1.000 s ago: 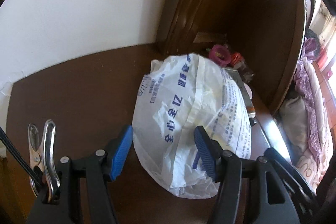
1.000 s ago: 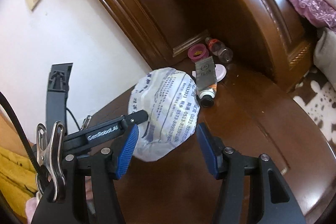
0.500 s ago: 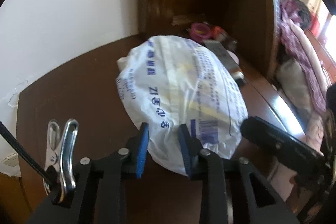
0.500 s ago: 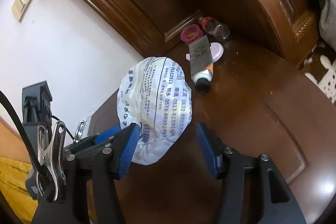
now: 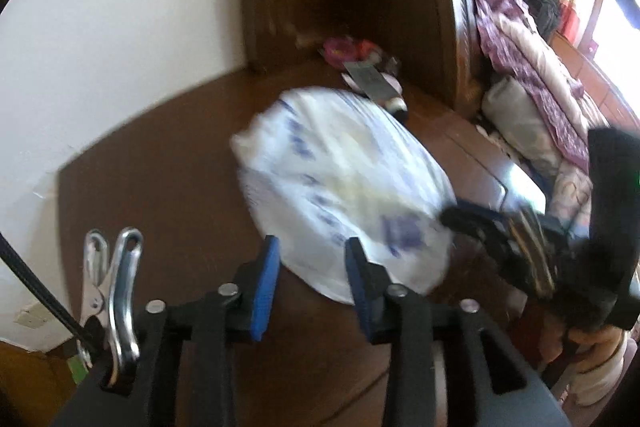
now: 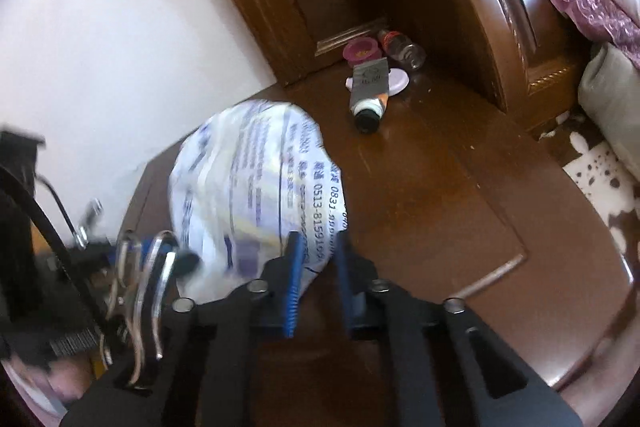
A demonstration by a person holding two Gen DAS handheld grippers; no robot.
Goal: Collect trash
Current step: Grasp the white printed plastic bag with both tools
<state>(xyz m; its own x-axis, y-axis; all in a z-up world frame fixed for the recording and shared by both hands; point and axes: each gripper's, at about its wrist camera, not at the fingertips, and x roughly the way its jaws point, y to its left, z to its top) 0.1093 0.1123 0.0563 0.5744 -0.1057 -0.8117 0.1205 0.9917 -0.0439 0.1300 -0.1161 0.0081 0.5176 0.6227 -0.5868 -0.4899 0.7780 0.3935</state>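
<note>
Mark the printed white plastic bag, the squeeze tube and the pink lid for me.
printed white plastic bag (image 6: pixel 256 187), right wrist view, middle of its printed side.
squeeze tube (image 6: pixel 370 85), right wrist view, grey body above the black cap.
pink lid (image 6: pixel 361 51), right wrist view, top face.

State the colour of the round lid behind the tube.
Pink-magenta lid; clearest in the right wrist view.

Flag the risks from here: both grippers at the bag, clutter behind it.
The right gripper is closing on only a thin fold at the white plastic bag edge; it may slip or tear. The left gripper is opening, so support may drop. A swinging bag could knock the tube.
</note>
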